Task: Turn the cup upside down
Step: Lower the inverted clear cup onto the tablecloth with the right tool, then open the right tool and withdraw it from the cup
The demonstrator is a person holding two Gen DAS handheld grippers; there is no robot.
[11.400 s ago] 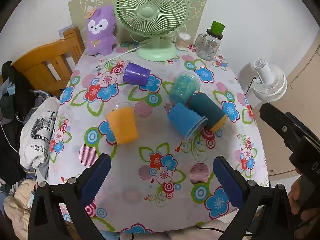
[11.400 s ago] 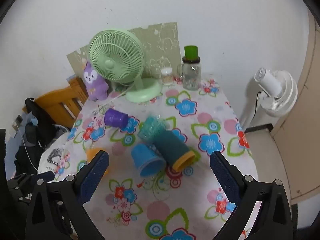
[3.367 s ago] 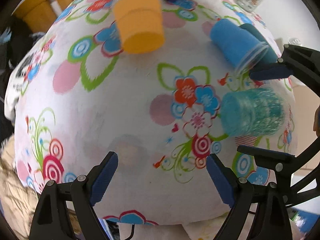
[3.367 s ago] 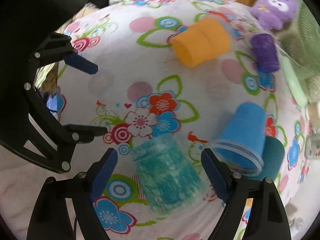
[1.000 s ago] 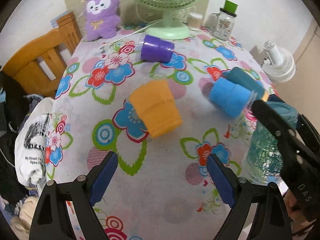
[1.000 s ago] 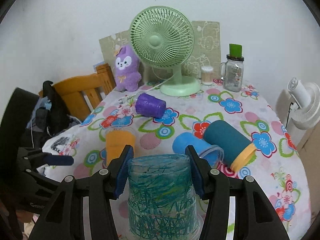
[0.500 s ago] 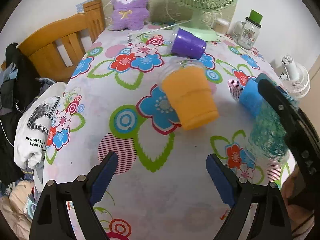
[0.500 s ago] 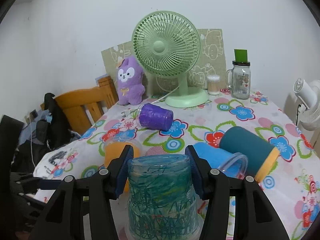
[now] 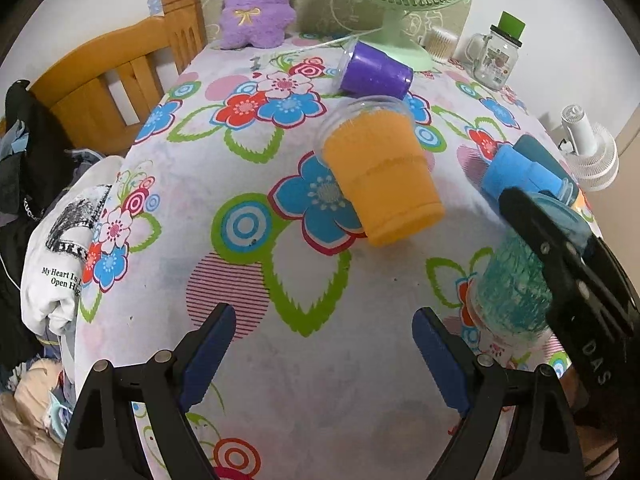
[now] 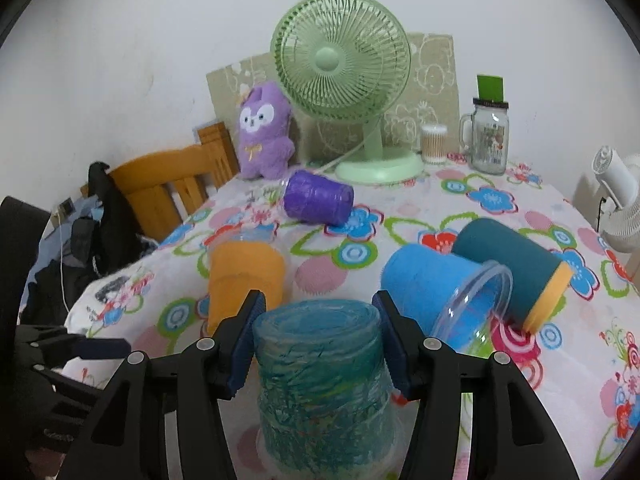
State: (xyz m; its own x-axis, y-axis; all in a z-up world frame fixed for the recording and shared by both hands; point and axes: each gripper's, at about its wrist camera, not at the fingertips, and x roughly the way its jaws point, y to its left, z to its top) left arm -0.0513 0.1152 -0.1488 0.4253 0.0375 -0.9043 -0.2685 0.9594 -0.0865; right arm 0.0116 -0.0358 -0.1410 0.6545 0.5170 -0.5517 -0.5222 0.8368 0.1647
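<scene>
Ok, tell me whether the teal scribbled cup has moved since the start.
Yes. The teal cup left its spot lying beside the blue cup and now stands rim-down nearer the table's front edge, gripped by the right gripper.

Open flowered desk (image 9: 248, 344) between and ahead of the spread left claw (image 9: 322, 354). Just beyond, an orange cup (image 9: 382, 184) on its side blocking the middle. Farther back, a purple cup (image 9: 376, 72), fan base and jar crowding the far edge. To the right, teal cup (image 10: 322, 384) clamped in right claw (image 10: 320, 338), blue cup (image 10: 436, 292) and dark teal cup (image 10: 516, 268) lying close, touching.
</scene>
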